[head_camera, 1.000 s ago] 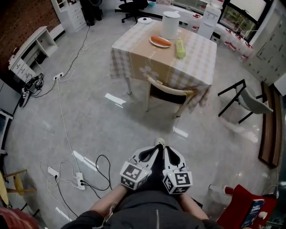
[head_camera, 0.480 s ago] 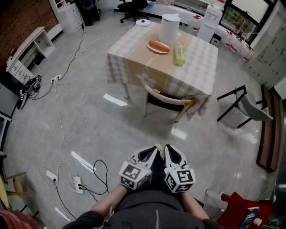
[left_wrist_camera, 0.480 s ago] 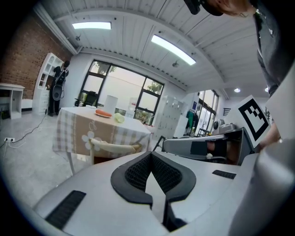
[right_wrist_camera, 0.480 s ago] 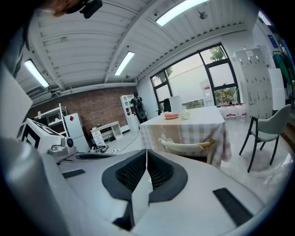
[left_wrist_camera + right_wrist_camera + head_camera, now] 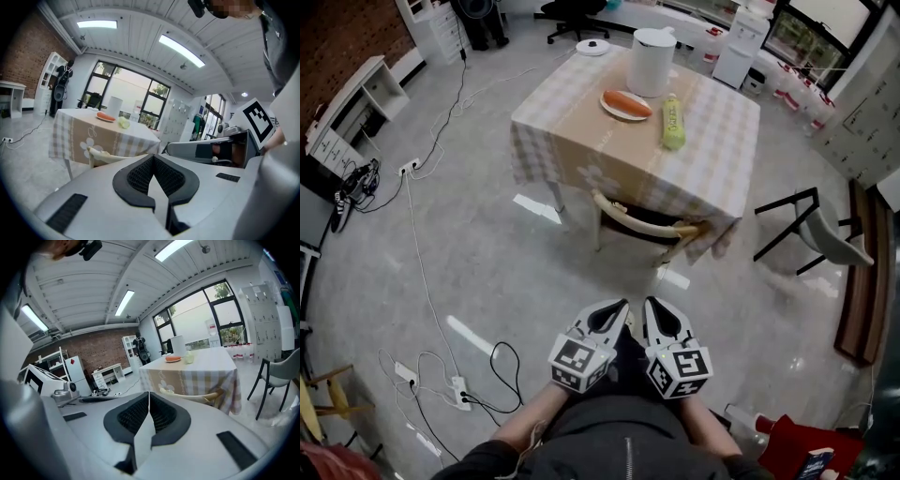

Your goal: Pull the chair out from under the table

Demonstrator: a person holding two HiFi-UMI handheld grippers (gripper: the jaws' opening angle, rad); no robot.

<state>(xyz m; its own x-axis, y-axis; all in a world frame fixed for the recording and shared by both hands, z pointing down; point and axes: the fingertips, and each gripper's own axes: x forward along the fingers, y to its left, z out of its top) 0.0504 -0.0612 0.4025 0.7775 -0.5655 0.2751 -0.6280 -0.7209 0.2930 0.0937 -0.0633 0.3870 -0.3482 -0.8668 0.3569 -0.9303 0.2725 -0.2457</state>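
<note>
One chair (image 5: pixel 643 223) is the item to act on. It stands pushed in under the near edge of the table (image 5: pixel 572 127); you see only its curved pale backrest and part of its dark seat below the hanging checked cloth.

On the tabletop, toward the far side, you have a plate (image 5: pixel 627 105) with an orange item on it, a pale green item (image 5: pixel 673 122) just beside the plate, and a white cylindrical container (image 5: pixel 652 52) behind both.

Both tools are held side by side close in front of your body, well apart from the chair, with open floor between. The left gripper (image 5: pixel 617 311) has its jaws together with nothing between them. The right gripper (image 5: pixel 654 311) likewise has its jaws together and holds nothing. Both point toward the table.

To your right of the table stands a second chair (image 5: pixel 825 223) with black legs. To your left, a power strip (image 5: pixel 457 386) and loose cables (image 5: pixel 427 244) lie on the floor.
</note>
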